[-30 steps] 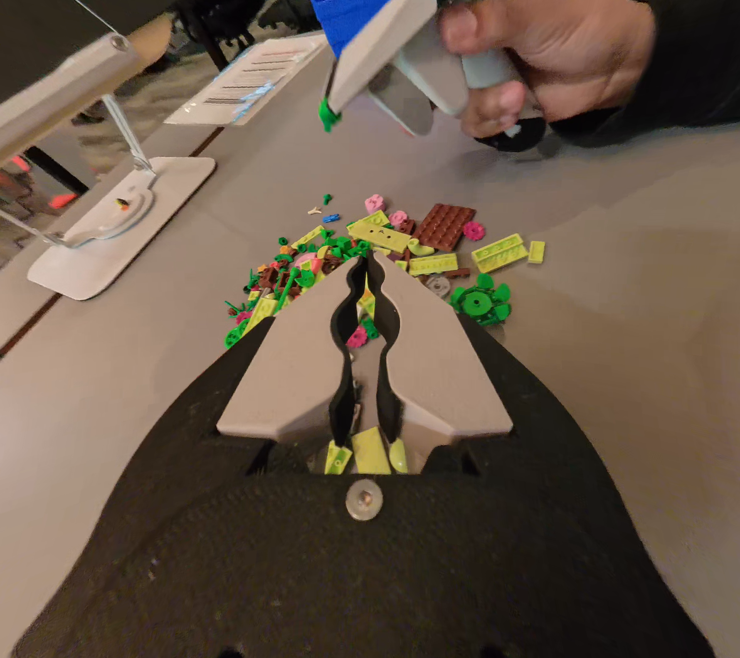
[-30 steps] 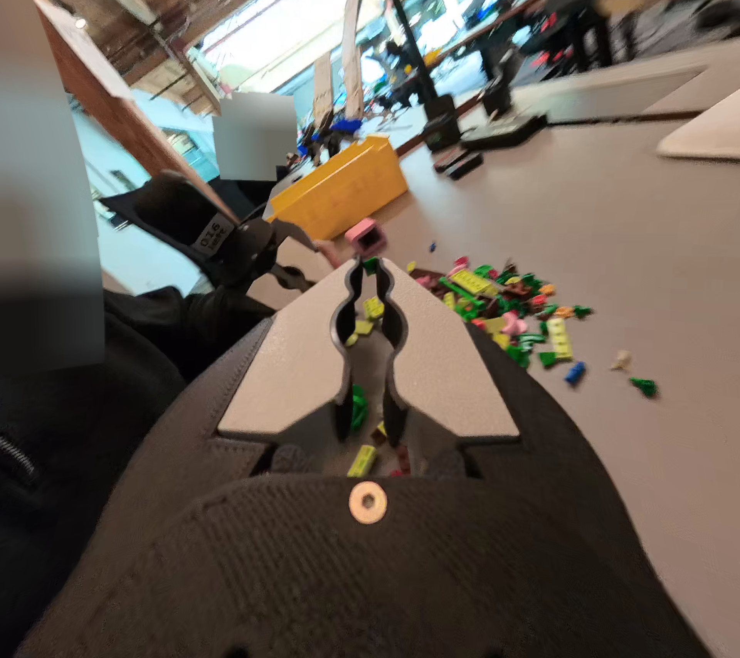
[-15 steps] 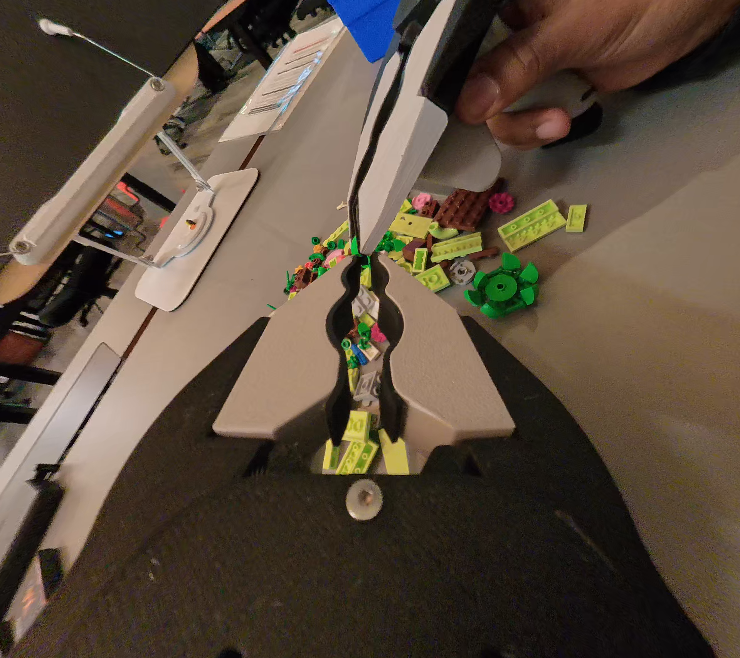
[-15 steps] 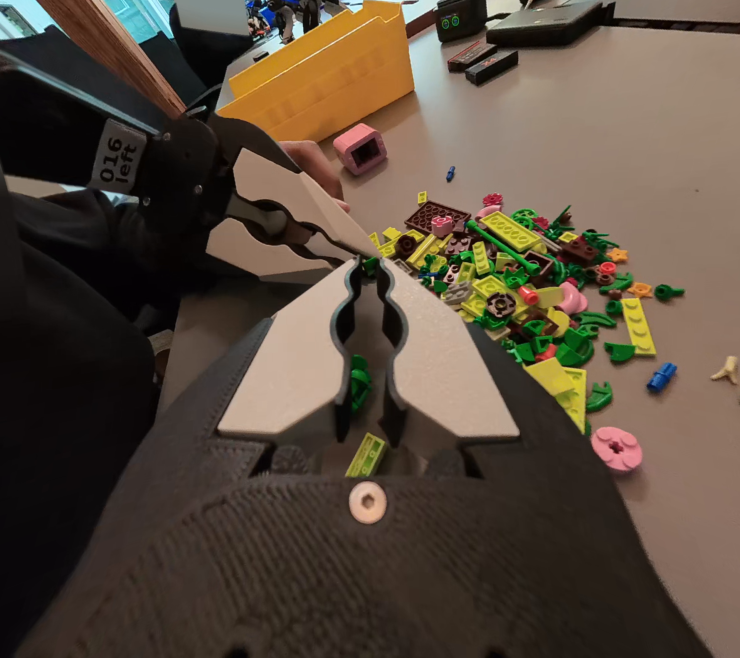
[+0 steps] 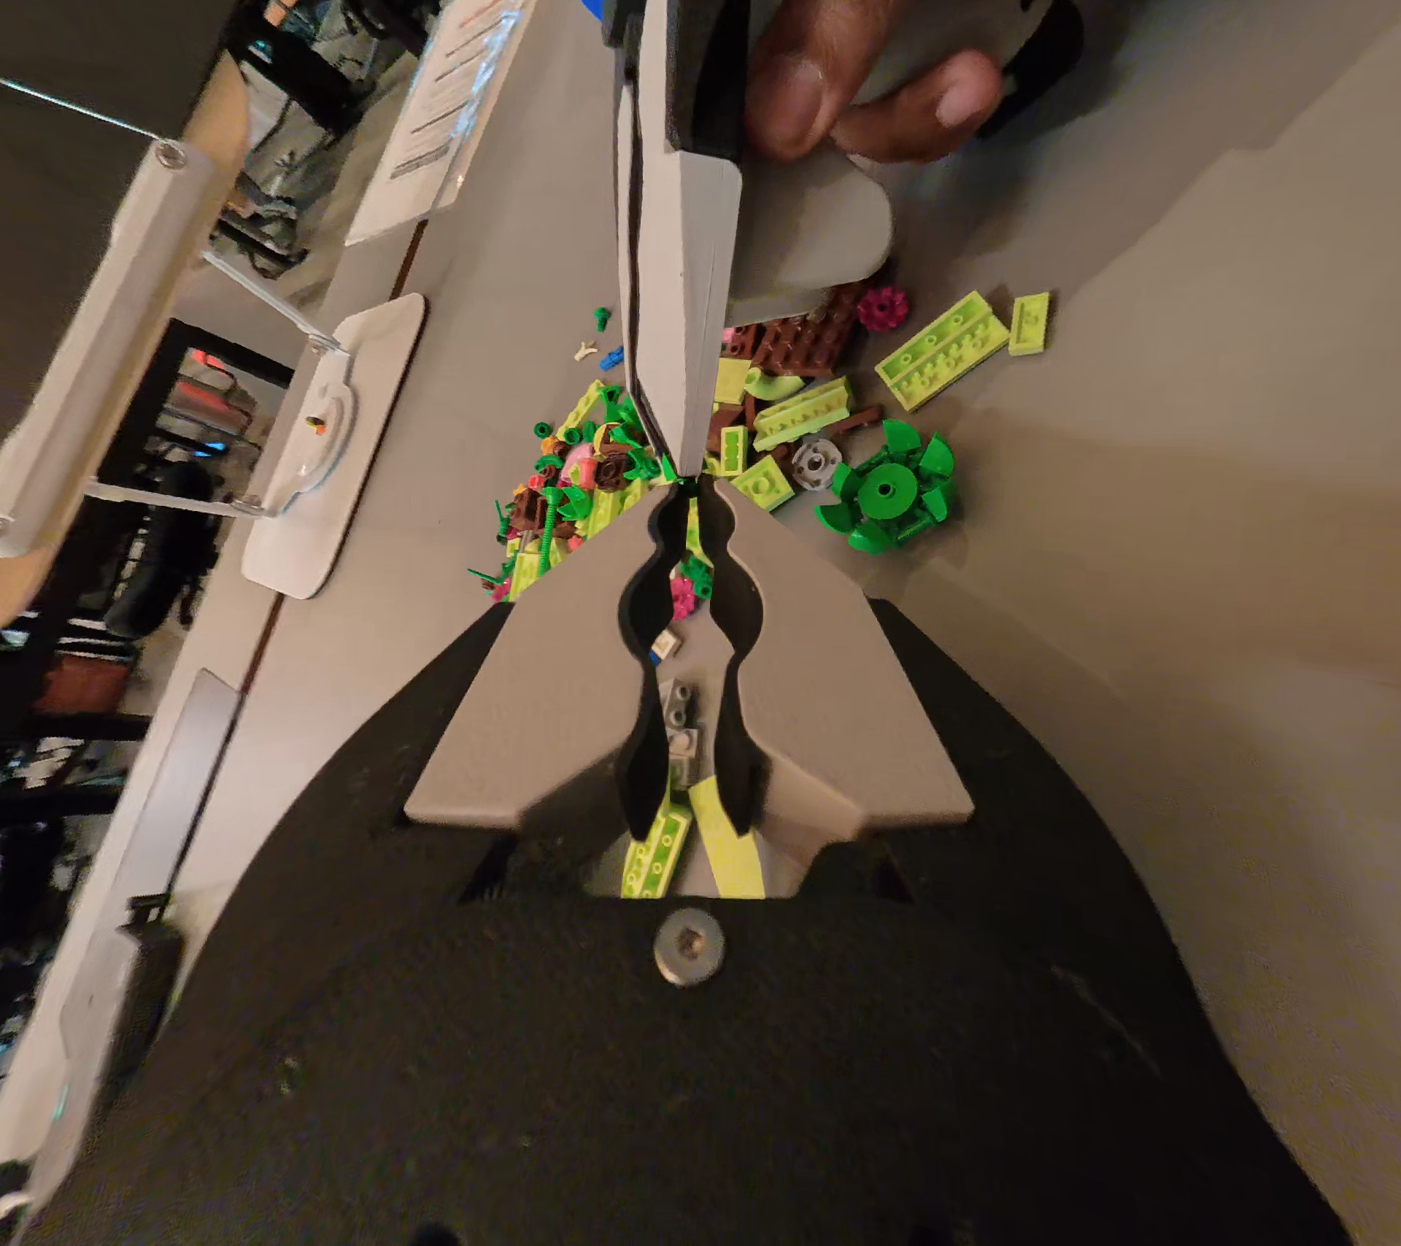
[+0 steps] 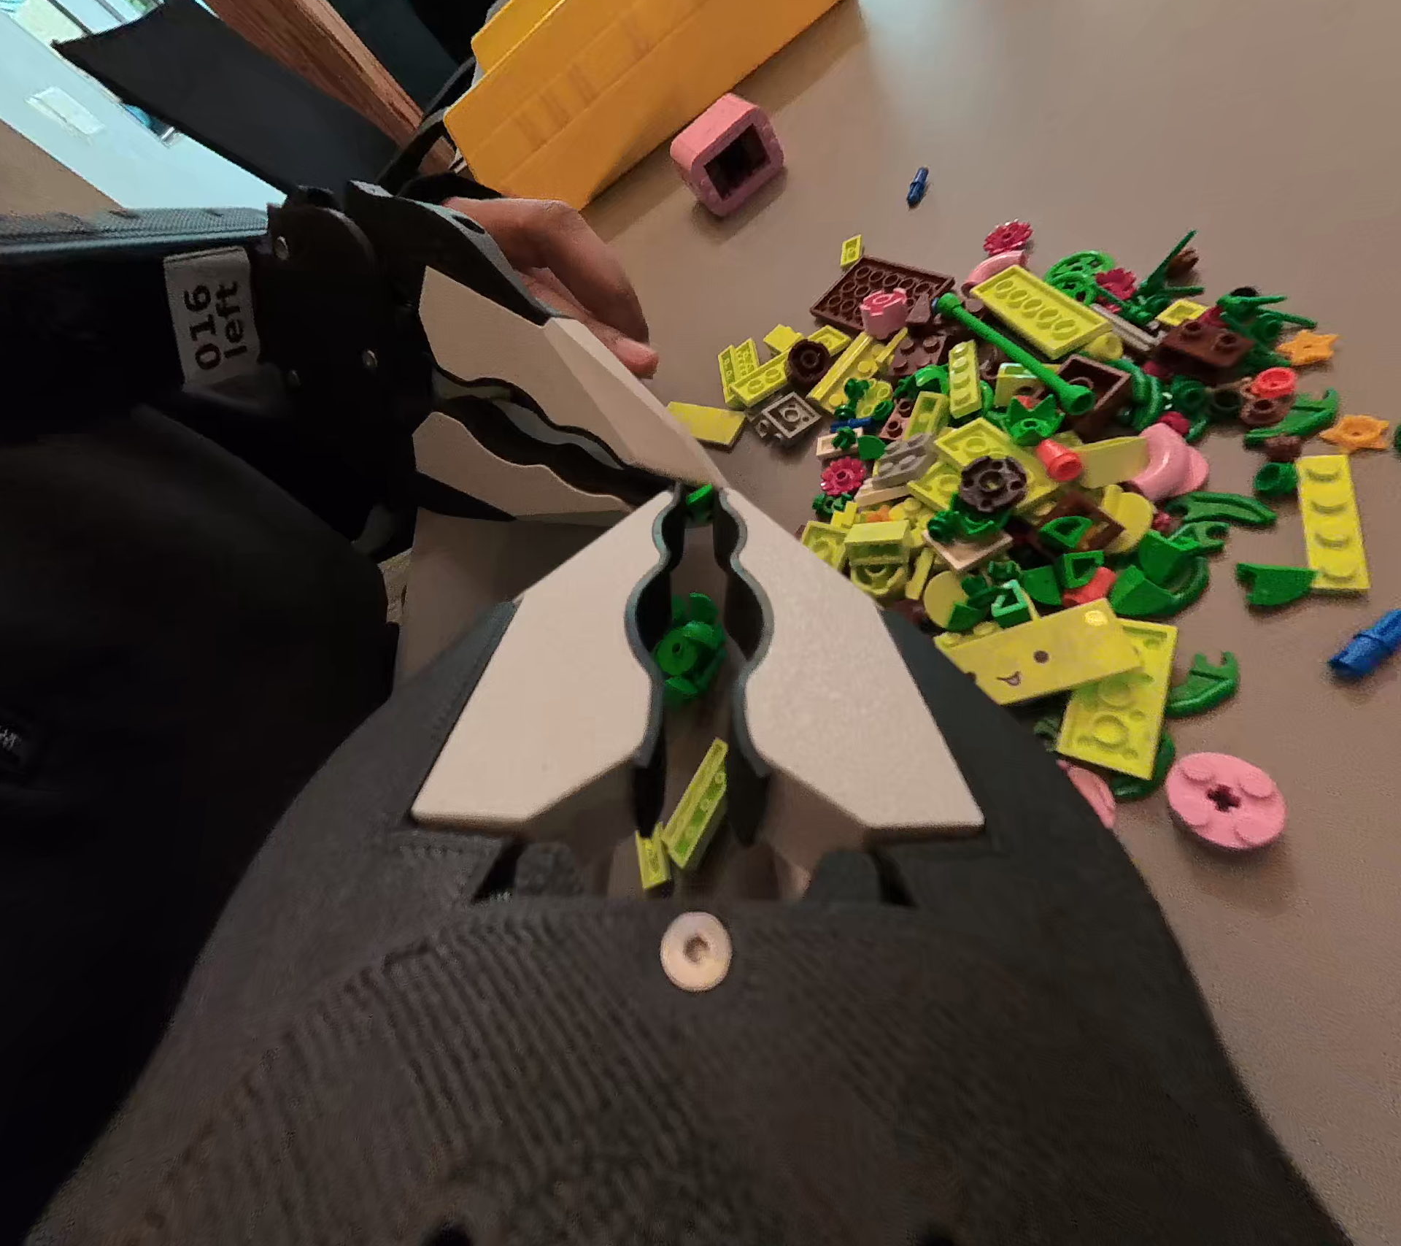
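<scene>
A grey tabletop (image 6: 1137,72) is strewn at centre right with a heap of small plastic toy bricks (image 6: 1023,451) (mostly lime and green). At frame centre, a tiny green plastic piece (image 6: 699,498) is pinched by the closed right gripper (image 6: 697,501); the left gripper (image 5: 686,489), jaws nearly closed, is met tip to tip.

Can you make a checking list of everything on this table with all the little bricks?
Surface: grey table, bare beyond the bricks.
Things: loose pile of small bricks, mostly lime, green, brown and pink; small green piece.
Clutter: pink hollow block and blue pin, apart from the pile.
Grippers: right gripper shut on the small green piece; left gripper nearly shut, tips meeting the same piece, grip unclear.
Cables: nothing seen.
Surroundings: yellow bin, white stand, paper sheet.
</scene>
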The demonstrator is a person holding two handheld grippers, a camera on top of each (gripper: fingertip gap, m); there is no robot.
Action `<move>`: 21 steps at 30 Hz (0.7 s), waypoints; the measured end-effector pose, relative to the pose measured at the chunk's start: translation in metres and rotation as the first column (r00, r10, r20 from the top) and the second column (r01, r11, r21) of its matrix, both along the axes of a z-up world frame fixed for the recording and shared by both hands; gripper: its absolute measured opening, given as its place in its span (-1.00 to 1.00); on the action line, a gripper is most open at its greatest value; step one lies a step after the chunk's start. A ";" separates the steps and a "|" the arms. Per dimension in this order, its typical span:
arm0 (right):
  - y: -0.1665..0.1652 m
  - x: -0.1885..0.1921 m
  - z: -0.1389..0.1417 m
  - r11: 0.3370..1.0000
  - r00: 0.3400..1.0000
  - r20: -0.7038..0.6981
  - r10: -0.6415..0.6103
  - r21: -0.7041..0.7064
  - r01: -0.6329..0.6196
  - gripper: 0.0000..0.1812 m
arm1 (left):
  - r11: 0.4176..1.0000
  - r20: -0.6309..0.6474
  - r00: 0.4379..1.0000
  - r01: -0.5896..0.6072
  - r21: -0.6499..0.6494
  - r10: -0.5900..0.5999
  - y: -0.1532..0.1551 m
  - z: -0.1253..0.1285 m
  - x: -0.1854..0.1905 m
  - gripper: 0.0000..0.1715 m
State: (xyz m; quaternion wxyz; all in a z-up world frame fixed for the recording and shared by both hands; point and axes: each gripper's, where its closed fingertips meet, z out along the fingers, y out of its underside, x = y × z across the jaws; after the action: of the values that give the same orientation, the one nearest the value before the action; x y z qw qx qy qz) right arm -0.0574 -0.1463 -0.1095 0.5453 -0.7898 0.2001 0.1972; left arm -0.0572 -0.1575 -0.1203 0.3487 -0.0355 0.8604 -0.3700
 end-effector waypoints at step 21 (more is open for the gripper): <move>-0.033 0.008 0.081 0.880 0.985 -0.127 0.114 0.473 -0.041 -0.98 | 0.634 -0.669 0.429 -0.247 -0.733 -0.606 -0.009 0.060 -0.034 -1.00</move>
State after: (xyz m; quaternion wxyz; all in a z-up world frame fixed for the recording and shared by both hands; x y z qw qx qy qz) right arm -0.0498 -0.1797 -0.0282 0.6946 -0.6248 0.1556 0.3208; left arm -0.0914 -0.1666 -0.0599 -0.2493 -0.2573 0.6697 -0.6505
